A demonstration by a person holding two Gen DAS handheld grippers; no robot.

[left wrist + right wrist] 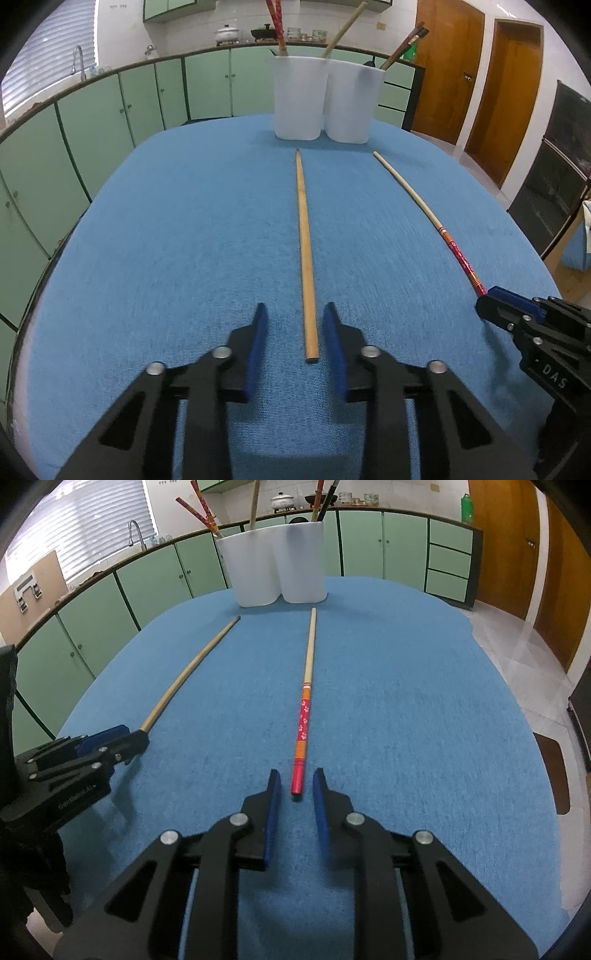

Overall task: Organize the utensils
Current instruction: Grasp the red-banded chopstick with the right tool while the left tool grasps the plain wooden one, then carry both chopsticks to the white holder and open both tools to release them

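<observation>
A plain wooden chopstick (305, 254) lies on the blue cloth, pointing away from me. My left gripper (294, 314) is open with its near end between the pads, not touching. It also shows in the right wrist view (184, 675), with the left gripper (125, 738) at its end. A chopstick with a red flowered handle (304, 709) lies to the right; my right gripper (294, 781) is open around its red end. In the left wrist view this chopstick (428, 214) runs to the right gripper (487, 299). A white two-part holder (325, 99) with several chopsticks stands at the far edge.
The blue cloth (184, 240) covers a rounded table. The white holder shows in the right wrist view (273, 565) too. Green kitchen cabinets (110, 110) stand behind and to the left, wooden doors (513, 92) to the right. A brown chair seat (550, 771) sits past the right edge.
</observation>
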